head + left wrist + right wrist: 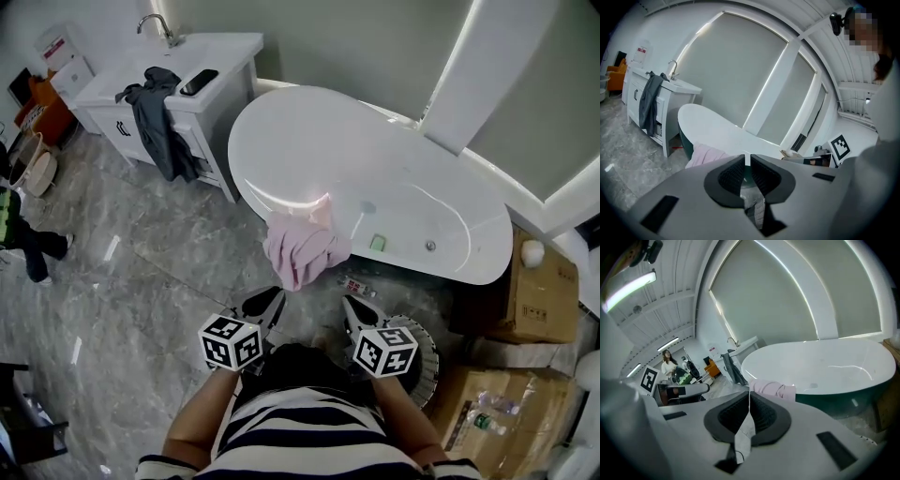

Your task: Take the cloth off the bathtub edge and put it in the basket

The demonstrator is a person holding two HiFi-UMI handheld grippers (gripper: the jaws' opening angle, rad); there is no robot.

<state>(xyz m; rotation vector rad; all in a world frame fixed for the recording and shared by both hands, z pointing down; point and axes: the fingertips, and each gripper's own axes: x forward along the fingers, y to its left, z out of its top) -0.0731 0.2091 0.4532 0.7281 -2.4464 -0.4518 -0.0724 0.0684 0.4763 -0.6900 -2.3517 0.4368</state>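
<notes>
Head view alone shows the round grey ribbed basket (428, 361), contents hidden, under the right gripper (352, 306). It and the left gripper (274, 300) have closed, empty fingers facing the pink fabric cloth (298, 248).

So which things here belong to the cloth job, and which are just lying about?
Job: pink cloth on the bathtub edge, basket.
Lying about: dark garment on the vanity, phone, cardboard boxes.

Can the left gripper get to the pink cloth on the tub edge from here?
Probably yes. The pink cloth hangs over the near rim of the bathtub just ahead of the left gripper, nothing visibly between them. Its jaws are shut, so they must open first.
</notes>
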